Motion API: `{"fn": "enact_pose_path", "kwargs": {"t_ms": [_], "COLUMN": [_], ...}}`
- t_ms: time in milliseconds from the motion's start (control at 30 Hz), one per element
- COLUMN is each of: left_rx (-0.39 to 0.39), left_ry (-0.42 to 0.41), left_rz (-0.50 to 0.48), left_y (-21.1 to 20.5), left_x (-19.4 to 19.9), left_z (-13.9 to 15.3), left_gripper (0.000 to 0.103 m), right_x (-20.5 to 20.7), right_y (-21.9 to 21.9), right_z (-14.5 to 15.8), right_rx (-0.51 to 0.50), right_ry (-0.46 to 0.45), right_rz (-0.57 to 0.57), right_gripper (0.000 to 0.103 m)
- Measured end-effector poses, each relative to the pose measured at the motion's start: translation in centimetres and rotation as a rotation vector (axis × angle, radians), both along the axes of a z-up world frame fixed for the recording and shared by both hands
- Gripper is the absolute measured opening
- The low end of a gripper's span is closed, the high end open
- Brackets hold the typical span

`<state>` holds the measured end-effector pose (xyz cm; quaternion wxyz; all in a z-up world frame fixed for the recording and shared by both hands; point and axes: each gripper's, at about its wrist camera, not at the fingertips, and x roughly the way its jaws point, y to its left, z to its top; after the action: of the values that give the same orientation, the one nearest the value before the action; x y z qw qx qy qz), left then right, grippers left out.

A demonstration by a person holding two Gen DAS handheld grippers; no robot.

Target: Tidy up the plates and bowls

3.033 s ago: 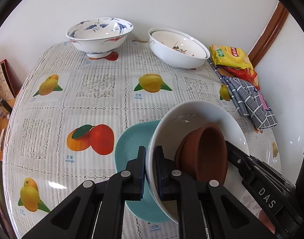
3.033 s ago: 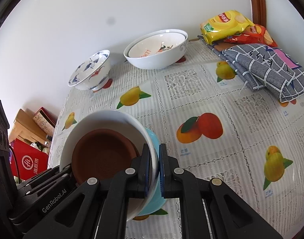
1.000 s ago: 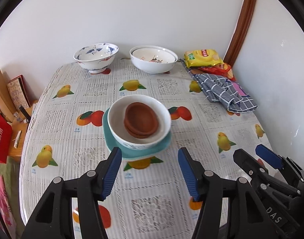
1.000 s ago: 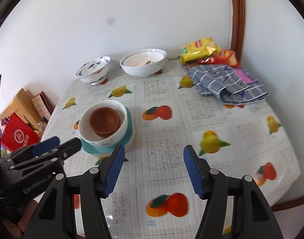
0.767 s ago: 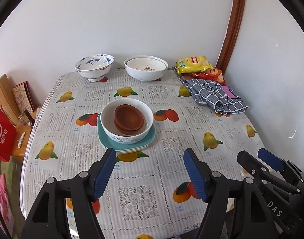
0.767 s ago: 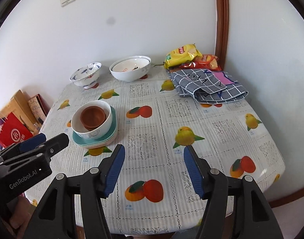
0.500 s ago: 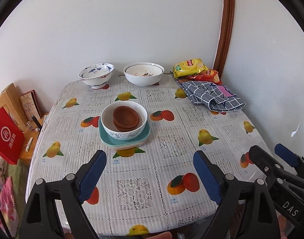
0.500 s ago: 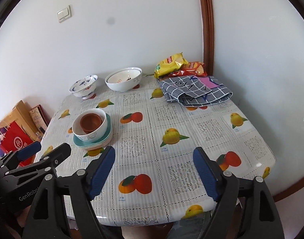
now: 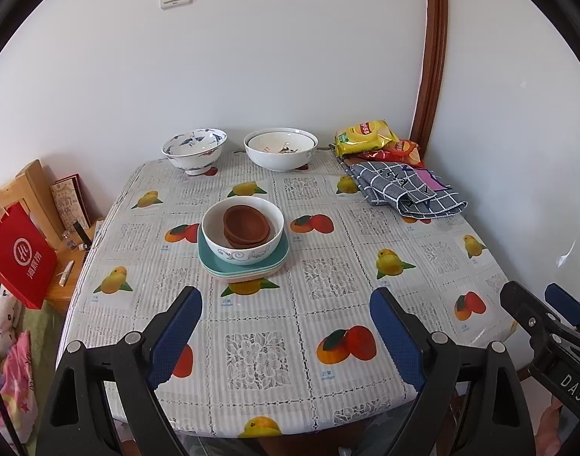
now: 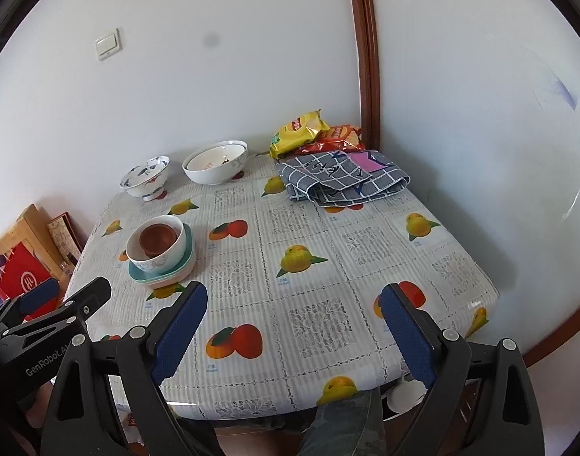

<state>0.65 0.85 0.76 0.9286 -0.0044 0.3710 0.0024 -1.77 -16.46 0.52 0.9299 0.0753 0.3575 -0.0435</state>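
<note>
On the fruit-print tablecloth stands a stack: teal plates [image 9: 214, 264] at the bottom, a white bowl [image 9: 248, 256] on them, and brown small bowls [image 9: 246, 224] nested inside; the right wrist view shows the same white bowl [image 10: 164, 260]. My left gripper [image 9: 286, 296] hangs open over the table's near part, well short of the stack, with nothing between its fingers. My right gripper [image 10: 293, 290] is also back from the stack, its jaws opening and empty. A blue-patterned bowl [image 9: 195, 148] and a large white bowl [image 9: 280, 152] stand at the far edge by the wall.
Yellow and red snack bags [image 9: 365, 136] and a folded checked cloth [image 9: 403, 186] lie at the far right corner. A red paper bag [image 9: 20, 258] and a wooden stand are left of the table. Walls close the far and right sides. A trouser leg [image 10: 339, 418] shows below the near edge.
Both grippers let go of the white bowl, opened wide and drew back and up from the stack, which stays on the table. More of the table and room is now in view.
</note>
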Motion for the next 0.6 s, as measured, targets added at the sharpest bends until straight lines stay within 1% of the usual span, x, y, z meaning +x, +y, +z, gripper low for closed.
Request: {"fn": "enact_pose_path", "kwargs": {"t_ms": [267, 600], "left_rx": [0.01, 0.002], "left_ry": [-0.002, 0.002], "left_rz": [0.009, 0.018], "left_y": [0.0, 0.3], "left_x": [-0.5, -0.6], "left_z": [0.1, 0.0], "left_gripper": [0.09, 0.09], "right_x": [-0.5, -0.9], "right_y": [0.3, 1.3], "right_z": [0.1, 0.2], "right_rx": [-0.016, -0.04], "right_ry": [-0.009, -0.012], "right_rz": [0.004, 0.023], "right_gripper": [0.092, 0.092]}}
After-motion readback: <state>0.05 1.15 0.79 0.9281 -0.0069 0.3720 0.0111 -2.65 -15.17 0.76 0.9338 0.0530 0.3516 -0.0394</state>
